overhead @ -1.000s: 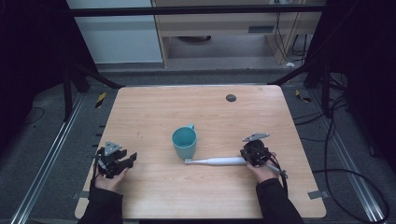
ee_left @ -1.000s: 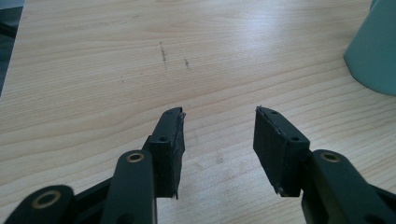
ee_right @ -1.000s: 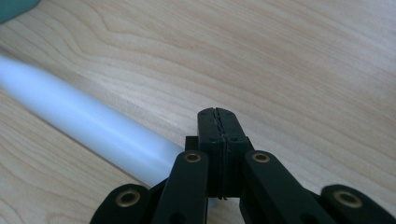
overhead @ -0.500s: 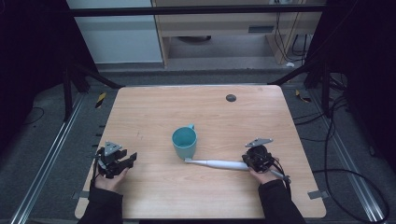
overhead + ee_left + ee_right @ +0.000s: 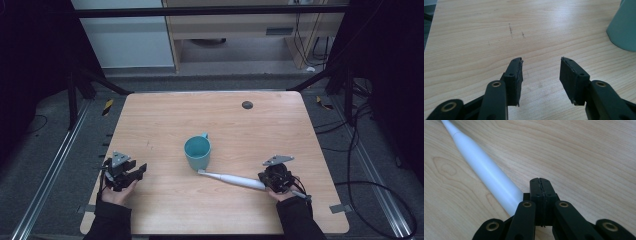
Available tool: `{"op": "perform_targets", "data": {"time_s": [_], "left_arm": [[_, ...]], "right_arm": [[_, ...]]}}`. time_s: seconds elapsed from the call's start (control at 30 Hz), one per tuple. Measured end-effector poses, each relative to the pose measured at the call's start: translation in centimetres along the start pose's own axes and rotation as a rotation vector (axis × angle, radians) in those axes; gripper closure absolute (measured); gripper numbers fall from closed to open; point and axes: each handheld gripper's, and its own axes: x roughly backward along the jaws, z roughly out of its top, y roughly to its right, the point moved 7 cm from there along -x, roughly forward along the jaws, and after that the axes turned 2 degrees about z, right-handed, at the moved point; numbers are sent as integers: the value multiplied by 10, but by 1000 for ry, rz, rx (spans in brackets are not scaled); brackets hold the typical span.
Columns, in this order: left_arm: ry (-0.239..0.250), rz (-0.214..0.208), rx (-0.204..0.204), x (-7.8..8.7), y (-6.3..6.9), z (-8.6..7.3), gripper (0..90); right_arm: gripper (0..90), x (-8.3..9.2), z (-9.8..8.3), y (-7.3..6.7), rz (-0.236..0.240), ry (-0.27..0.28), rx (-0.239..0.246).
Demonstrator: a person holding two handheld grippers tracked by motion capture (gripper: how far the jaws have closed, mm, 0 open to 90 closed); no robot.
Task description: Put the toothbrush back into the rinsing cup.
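Beyond my right claw [image 5: 270, 181], table [image 5: 280, 120] runs bare. Teal cup [image 5: 197, 151] stands upright past toothbrush tip. White electric toothbrush [image 5: 486, 175] lies flat just left of my pinched-together, empty jaws. Left claw [image 5: 541, 72] gapes wide, holding nothing. Best plan: part jaws, straddle handle squarely, squeeze mid-body.

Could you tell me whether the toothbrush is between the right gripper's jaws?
No. In the right gripper view the right gripper has its jaws shut pad to pad, and the toothbrush lies beside them on the table; touching cannot be told.
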Motion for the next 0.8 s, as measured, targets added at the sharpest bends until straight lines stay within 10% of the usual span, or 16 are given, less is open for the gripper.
{"op": "perform_targets", "data": {"time_s": [0.8], "left_arm": [[2, -4, 0, 0, 2, 0, 526]], "right_arm": [[900, 11, -16, -22, 40, -4, 16]]}}
